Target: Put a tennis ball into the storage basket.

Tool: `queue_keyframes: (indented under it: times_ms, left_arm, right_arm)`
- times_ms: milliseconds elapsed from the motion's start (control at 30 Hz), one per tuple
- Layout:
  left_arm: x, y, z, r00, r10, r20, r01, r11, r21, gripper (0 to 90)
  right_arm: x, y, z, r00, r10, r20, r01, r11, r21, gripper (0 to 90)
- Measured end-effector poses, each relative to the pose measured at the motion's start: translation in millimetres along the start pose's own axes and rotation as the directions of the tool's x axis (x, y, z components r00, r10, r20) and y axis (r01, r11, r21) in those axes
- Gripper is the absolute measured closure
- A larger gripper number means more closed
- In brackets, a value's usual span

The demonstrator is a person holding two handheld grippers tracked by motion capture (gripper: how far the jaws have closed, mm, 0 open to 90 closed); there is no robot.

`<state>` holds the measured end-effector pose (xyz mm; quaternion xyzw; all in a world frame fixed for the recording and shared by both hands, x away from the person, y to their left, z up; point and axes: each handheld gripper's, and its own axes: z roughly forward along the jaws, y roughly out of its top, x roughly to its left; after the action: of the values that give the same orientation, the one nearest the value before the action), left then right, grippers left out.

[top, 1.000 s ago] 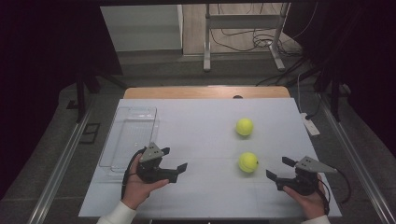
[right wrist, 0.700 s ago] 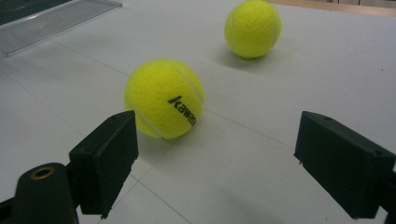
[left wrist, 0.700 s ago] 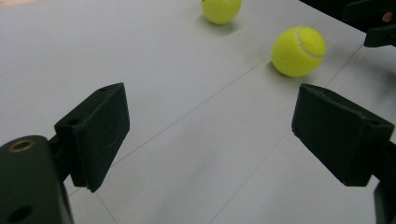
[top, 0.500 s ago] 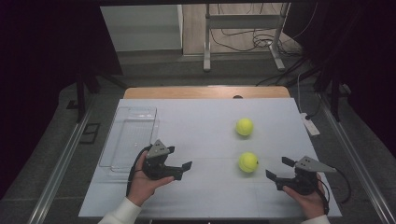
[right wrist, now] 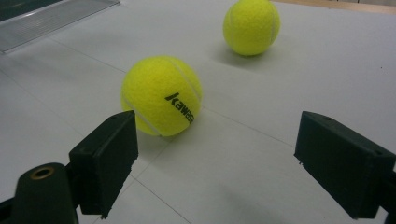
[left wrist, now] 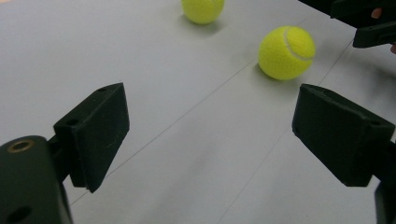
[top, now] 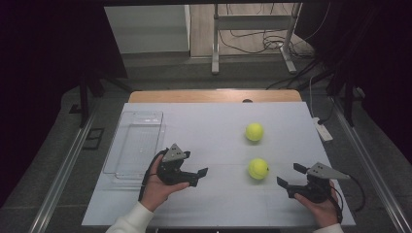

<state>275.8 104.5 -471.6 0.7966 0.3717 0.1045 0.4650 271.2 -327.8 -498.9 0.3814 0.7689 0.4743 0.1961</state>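
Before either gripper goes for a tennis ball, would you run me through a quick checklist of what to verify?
1. Left gripper jaws open and holding nothing: ok.
2. Right gripper jaws open and holding nothing: ok.
3. Near tennis ball lies free on the table, between the grippers: ok.
4. Far tennis ball apart from the near one: ok.
5. Clear tray unoccupied: ok.
6. Which gripper should go first: cannot tell.
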Motion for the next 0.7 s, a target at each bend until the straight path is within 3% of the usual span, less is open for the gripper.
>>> queue_keyframes:
  times_ms: [700]
  left_arm:
    - [-14.7,11.3,20.6,0.9981,0.038,0.049,-0.039,0.9991,0.016,12.1]
  right_arm:
    - [-1.9,-1.3,0.4,1.0,0.003,0.006,-0.003,1.0,0.004,13.9]
